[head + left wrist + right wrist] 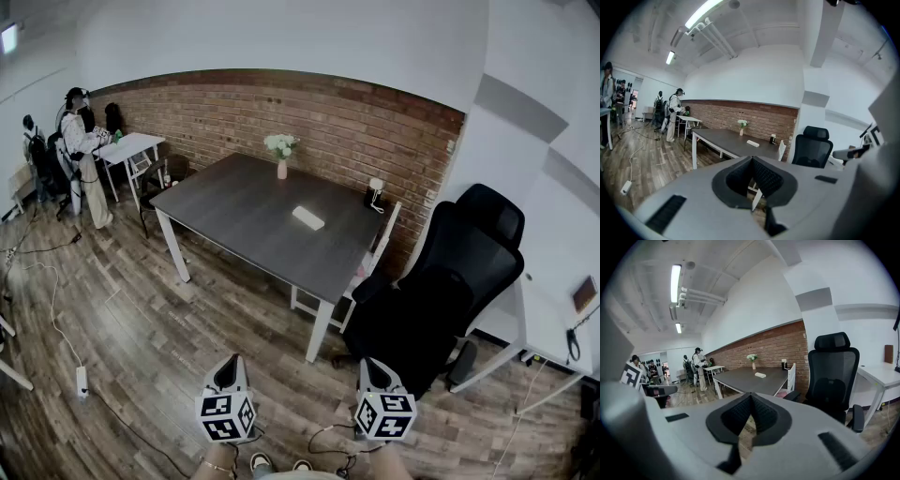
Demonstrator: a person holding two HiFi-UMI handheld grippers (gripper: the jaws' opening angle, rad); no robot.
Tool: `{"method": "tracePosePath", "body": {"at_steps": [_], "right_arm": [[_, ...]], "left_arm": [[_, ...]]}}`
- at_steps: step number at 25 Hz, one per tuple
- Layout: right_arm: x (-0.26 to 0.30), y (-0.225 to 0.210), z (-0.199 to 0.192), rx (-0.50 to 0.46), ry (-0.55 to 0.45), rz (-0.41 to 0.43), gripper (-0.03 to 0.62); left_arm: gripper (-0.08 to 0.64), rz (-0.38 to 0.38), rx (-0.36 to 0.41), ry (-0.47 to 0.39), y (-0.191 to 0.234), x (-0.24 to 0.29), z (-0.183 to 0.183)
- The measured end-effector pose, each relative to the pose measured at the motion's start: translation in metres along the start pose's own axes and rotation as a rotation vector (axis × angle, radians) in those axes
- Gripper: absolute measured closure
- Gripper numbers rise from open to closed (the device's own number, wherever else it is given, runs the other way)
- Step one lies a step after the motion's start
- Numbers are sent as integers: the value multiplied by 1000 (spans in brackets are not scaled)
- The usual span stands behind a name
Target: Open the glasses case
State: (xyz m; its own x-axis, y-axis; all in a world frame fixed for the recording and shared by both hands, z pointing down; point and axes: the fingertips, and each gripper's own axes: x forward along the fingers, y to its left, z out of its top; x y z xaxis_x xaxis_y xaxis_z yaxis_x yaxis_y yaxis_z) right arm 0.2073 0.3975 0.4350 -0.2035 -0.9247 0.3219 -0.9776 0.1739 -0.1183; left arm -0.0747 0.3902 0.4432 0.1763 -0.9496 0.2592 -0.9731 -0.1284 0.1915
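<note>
Brick wall backs a dark table (234, 206). On it, near the middle, lies the white case (307, 217) with a flower vase (282, 167) behind it and a black chair (450, 281) off to the right. Well short of the table, over the wood floor, hang the left gripper (228, 362) and right gripper (373, 366) — each with its jaws pressed together, empty.

White glasses case (307, 217), dark grey table (234, 202)
</note>
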Motion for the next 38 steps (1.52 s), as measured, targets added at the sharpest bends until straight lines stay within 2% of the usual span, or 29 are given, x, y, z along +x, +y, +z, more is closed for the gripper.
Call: {"method": "tracePosePath", "body": {"at_steps": [5, 11, 15, 16, 17, 25, 38], "right_arm": [[3, 5, -1, 3, 7, -3, 592], [2, 9, 8, 46, -58, 13, 589], [4, 11, 6, 46, -47, 17, 582], [4, 13, 5, 44, -44, 22, 537], [5, 14, 4, 44, -42, 25, 523], [10, 23, 4, 19, -47, 18, 465], [56, 66, -5, 41, -31, -27, 471]], "left_arm": [[565, -1, -5, 5, 5, 1, 1], [565, -1, -5, 7, 9, 2, 0], [565, -4, -6, 8, 10, 1, 0], [565, -4, -6, 9, 11, 1, -1], [565, -5, -6, 9, 11, 1, -1], [565, -11, -2, 8, 19, 4, 0], [565, -17, 17, 26, 90, 23, 9]]}}
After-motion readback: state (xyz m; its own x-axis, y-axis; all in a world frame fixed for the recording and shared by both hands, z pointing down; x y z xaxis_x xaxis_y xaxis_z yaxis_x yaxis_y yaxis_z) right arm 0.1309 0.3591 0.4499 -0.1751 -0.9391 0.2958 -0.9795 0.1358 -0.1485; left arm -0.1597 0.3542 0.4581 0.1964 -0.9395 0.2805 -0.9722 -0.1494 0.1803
